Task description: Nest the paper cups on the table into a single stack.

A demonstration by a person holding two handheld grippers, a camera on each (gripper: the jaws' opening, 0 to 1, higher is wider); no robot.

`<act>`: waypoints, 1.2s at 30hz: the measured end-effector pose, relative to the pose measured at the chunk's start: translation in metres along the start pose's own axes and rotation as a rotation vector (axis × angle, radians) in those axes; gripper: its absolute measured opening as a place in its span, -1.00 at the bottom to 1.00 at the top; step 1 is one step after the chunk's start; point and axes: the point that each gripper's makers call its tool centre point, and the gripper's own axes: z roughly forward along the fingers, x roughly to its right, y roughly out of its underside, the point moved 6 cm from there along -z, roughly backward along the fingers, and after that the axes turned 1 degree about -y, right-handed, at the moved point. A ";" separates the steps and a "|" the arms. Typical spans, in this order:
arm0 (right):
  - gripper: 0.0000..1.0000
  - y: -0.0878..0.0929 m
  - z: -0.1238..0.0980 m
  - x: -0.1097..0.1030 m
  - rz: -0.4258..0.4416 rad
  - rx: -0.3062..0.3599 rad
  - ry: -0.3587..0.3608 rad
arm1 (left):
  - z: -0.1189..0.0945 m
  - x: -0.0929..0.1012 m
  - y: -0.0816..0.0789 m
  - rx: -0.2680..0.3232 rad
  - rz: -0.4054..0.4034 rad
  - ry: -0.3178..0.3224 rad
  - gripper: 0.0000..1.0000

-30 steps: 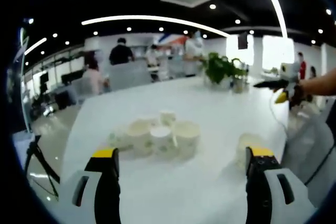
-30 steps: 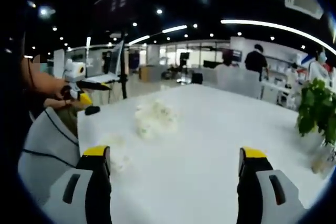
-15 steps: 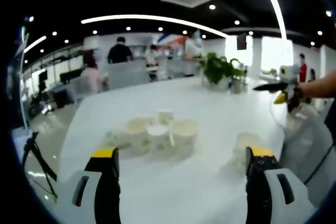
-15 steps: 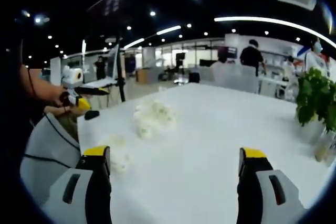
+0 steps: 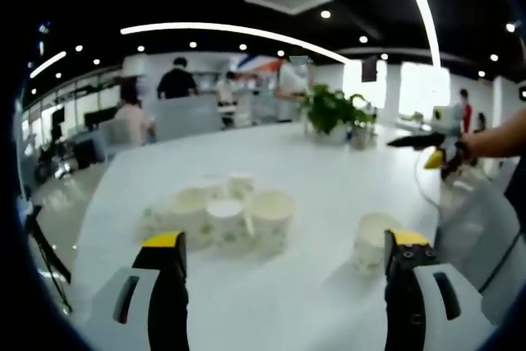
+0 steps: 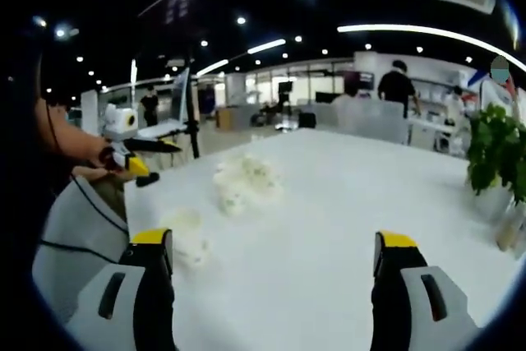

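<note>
Paper cups [image 5: 215, 218] unstacked on the white bench [image 5: 329, 170]; both grippers empty.

Left gripper view: a cluster of cups is seen mid-bench, with a lone cup [image 5: 371, 244] just beside the right jaw. The left gripper [image 5: 283, 252] is held with jaws spread wide, nothing grasped. The cups are judged light, thin-walled and easily crushed; a gentle grip at the rim is advised.
Right gripper view: the cluster [image 6: 245, 182] is blurred, a further cup [image 6: 187, 236] lies nearer. The right gripper [image 6: 275, 252] is likewise released and empty.
</note>
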 end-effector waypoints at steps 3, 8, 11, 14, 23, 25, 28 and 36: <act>1.00 0.000 0.001 -0.006 -0.008 0.008 -0.019 | 0.007 0.004 0.002 0.004 0.019 0.004 0.91; 1.00 0.004 0.001 -0.009 -0.025 -0.007 -0.022 | 0.017 0.005 0.007 -0.006 0.005 -0.002 0.91; 1.00 0.005 0.001 -0.010 -0.016 -0.013 -0.016 | 0.023 0.006 0.012 -0.031 0.025 -0.005 0.86; 1.00 0.006 0.001 -0.014 -0.021 -0.012 -0.023 | 0.027 0.005 0.014 -0.027 0.058 -0.019 0.84; 1.00 0.007 0.003 -0.015 0.002 0.021 -0.020 | 0.037 -0.001 0.018 -0.032 0.029 -0.019 0.71; 1.00 0.009 0.004 -0.014 0.011 0.022 -0.020 | 0.039 -0.002 0.018 -0.034 0.026 -0.018 0.70; 1.00 0.009 0.005 -0.012 0.017 0.030 -0.024 | 0.042 -0.004 0.019 -0.039 0.031 -0.013 0.70; 1.00 0.009 0.014 -0.004 -0.008 0.032 -0.042 | 0.056 -0.005 0.017 -0.050 0.029 0.007 0.72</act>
